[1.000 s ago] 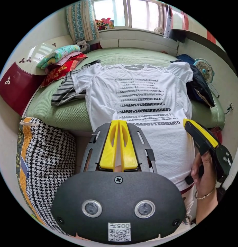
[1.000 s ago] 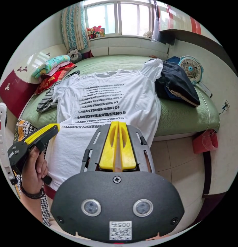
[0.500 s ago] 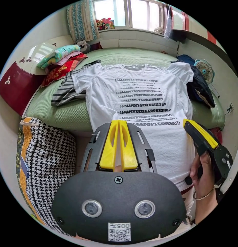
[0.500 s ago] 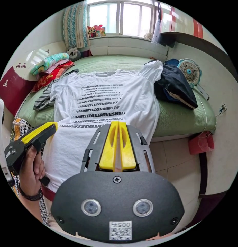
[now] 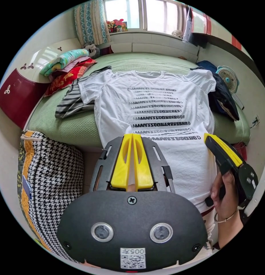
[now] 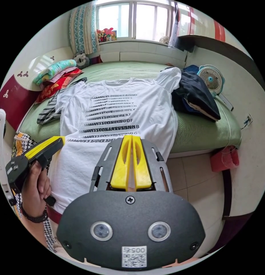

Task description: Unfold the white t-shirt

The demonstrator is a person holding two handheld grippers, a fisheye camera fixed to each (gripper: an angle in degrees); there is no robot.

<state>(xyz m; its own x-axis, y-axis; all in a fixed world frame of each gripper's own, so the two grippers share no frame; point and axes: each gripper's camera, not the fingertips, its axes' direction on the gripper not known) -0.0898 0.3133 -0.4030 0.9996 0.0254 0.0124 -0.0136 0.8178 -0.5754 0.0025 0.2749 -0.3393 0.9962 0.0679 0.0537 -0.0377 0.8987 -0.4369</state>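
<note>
The white t-shirt [image 5: 161, 108] with rows of black lettering lies spread face up on the green bed [image 5: 78, 126], collar toward the window. Its lower part hangs over the near bed edge toward me. My left gripper [image 5: 132, 136] hovers over the hanging hem area on the left, its yellow jaws pressed together with nothing seen between them. My right gripper [image 5: 206, 137], held in a hand, hovers at the shirt's right side, jaws also together. In the right gripper view the shirt [image 6: 115, 111] lies ahead of the right gripper [image 6: 131, 137], with the left gripper [image 6: 61, 139] at its left.
A striped garment [image 5: 71, 100] lies under the shirt's left sleeve and a dark garment [image 6: 195, 94] under the right one. Folded blankets [image 5: 66, 63] are stacked at the bed's far left. A houndstooth bag [image 5: 49, 177] stands by the bed, with a fan [image 6: 212, 77] and a red bag [image 6: 225, 159] on the right.
Both views have shifted very slightly with the hands. The shirt and both shut grippers stand as before.
</note>
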